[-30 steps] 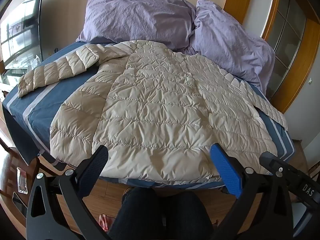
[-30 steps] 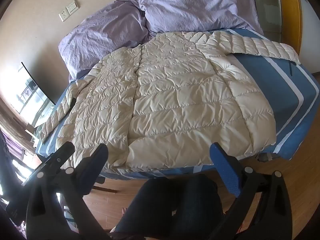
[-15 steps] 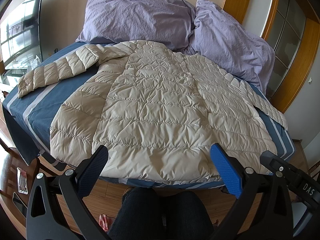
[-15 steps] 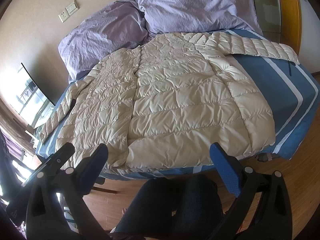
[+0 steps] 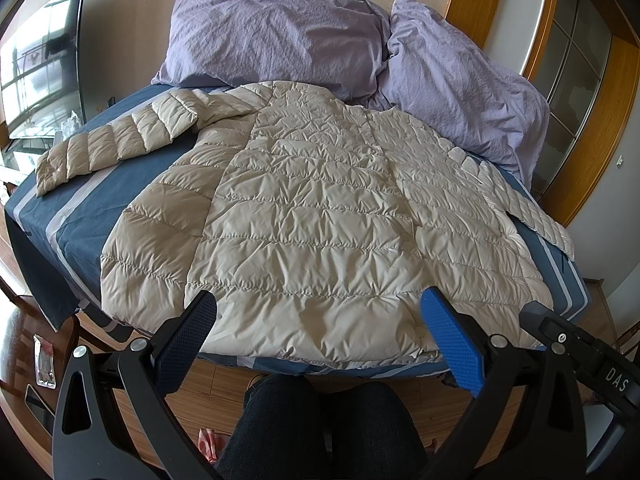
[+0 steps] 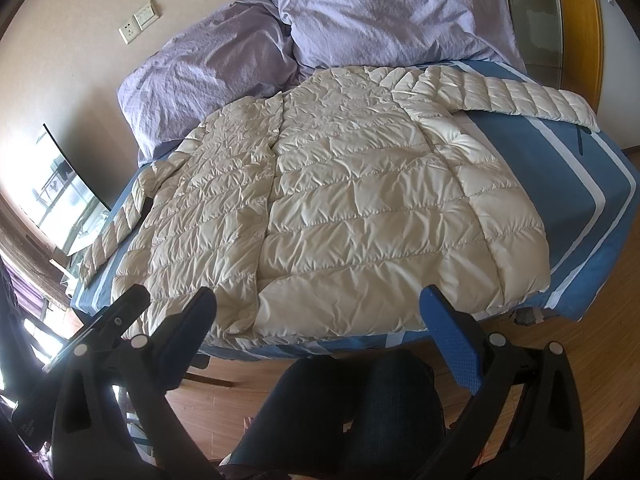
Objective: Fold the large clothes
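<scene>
Left wrist view, nearest to farthest: the left gripper (image 5: 320, 334) hangs above the person's dark-trousered knees (image 5: 320, 420), its jaws spread wide and grasping nothing, one pad black and the other blue. Part of the right gripper shows at the lower right edge of this view. Just beyond the jaws, the hem of a beige quilted down jacket (image 5: 312, 216) lies along the foot edge of the bed (image 5: 68, 208). The jacket is spread flat, back panel up, on a blue sheet with pale stripes. One sleeve (image 5: 116, 144) stretches out toward the left edge of the bed; the other runs down the right side. Two lilac pillows (image 5: 280, 40) lean against the wall at the head of the bed, touching the jacket's collar end. A dark screen (image 5: 40, 64) stands at the far left.

Right wrist view: the right gripper (image 6: 320, 334) likewise has its jaws released and wide apart, clear of the cloth. The jacket (image 6: 360, 208) fills the middle of the bed, one sleeve (image 6: 500, 96) reaching toward the far right corner. A wall socket (image 6: 138, 22) sits above the pillows. Wooden floor (image 6: 580, 360) shows beside the bed.
</scene>
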`<state>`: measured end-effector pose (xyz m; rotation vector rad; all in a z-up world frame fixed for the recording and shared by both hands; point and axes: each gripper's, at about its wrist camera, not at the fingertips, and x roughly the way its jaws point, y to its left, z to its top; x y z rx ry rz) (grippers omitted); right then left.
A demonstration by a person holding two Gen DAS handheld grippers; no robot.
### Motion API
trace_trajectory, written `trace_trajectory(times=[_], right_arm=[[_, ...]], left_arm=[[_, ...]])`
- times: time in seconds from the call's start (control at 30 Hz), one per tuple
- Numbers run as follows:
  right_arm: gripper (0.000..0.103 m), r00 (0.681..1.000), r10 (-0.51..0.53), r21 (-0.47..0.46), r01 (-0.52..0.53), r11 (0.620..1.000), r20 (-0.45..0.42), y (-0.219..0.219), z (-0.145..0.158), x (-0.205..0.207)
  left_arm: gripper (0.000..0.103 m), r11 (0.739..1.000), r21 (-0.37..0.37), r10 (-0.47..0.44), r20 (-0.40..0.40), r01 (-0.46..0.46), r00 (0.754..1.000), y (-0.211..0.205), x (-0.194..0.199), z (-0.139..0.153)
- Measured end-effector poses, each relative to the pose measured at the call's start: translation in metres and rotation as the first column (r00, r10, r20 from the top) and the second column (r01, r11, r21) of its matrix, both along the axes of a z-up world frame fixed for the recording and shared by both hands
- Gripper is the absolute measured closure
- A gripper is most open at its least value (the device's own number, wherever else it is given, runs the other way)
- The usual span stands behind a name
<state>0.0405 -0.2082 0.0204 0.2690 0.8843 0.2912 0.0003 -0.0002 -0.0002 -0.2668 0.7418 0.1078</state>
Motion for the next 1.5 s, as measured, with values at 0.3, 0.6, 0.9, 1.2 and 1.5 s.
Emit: trace_trajectory(times=[0.3,0.6,0.9,1.2,1.5], right_arm=[[0.002,1.000,0.000,0.000,0.000,1.000,0.001,-0.0002,0.0005,-0.0001],[0.002,1.000,0.000,-0.001,0.000,1.000,0.002,-0.0004,-0.0003,-0.0004],[0.002,1.000,0.000,-0.001,0.000,1.000,0.002,-0.0012,0.0001,-0.0010],[0.002,1.000,-0.001,-0.001,0.001,1.000,0.002,-0.0022,0.0006,-0.0014],[0.002,1.000,-0.002,-0.001,0.002,1.000,0.003,-0.0031,0.0017,-0.0026]], left_arm=[[0.001,1.000,-0.001,0.000,0.000,0.000,1.000,0.0000,-0.0001,0.0000],[0.001,1.000,-0.001,-0.001,0.000,0.001,1.000,-0.0001,-0.0002,0.0000],[0.001,1.000,-0.001,0.000,0.000,0.000,1.000,0.0000,-0.0002,0.0000],[0.001,1.000,-0.001,-0.001,-0.001,0.001,1.000,-0.0001,-0.0002,0.0001],[0.001,1.000,-0.002,-0.001,0.000,0.001,1.000,0.0000,-0.0002,0.0000]])
